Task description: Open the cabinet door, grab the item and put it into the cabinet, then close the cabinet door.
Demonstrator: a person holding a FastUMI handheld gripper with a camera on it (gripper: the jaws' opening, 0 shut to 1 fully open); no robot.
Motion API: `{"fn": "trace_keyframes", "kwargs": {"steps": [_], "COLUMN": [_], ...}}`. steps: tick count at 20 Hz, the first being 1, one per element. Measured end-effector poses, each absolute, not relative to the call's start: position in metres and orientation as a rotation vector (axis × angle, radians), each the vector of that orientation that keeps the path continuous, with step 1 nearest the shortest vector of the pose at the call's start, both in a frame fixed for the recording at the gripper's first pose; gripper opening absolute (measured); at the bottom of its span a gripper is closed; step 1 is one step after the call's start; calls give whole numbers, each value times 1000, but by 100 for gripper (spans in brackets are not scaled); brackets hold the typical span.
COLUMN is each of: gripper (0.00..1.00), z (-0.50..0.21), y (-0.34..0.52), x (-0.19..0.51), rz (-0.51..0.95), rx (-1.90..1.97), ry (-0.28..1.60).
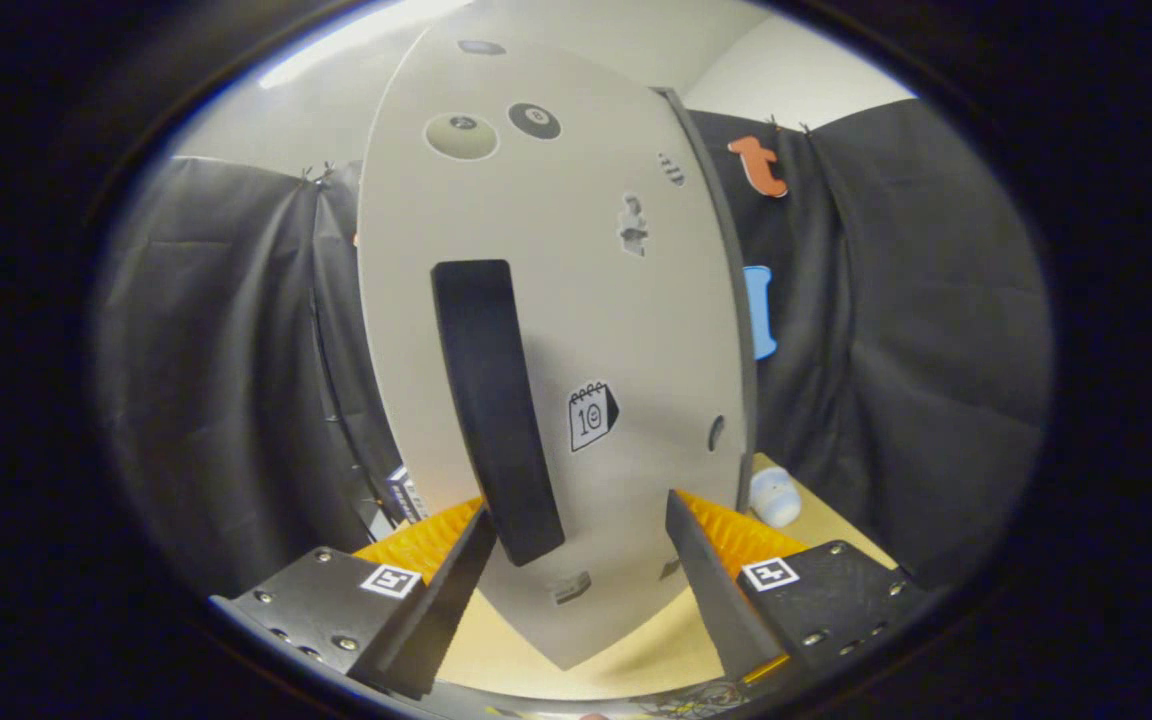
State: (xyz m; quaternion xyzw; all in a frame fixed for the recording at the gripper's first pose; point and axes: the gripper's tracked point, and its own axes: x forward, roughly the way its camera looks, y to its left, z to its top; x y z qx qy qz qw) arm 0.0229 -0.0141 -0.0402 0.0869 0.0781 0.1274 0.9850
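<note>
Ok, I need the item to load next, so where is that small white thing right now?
The small white item sits on the wooden table, beyond the open gripper, just past the cabinet door edge, near the black cloth.
</note>
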Motion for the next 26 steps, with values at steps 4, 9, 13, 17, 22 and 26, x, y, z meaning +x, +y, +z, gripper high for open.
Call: {"fn": "trace_keyframes", "kwargs": {"steps": [4, 9, 13, 17, 22, 26], "gripper": [100, 100, 100, 100, 100, 100], "z": [-34, -27, -28, -22, -24, -25], "y": [34, 77, 98, 111, 119, 122], "x": [65, 100, 131, 161, 186, 198], "rz": [312, 326, 322, 311, 238, 205], "rx": [130, 75, 60, 27, 29, 36], "ry": [139, 118, 108, 74, 55, 44]}}
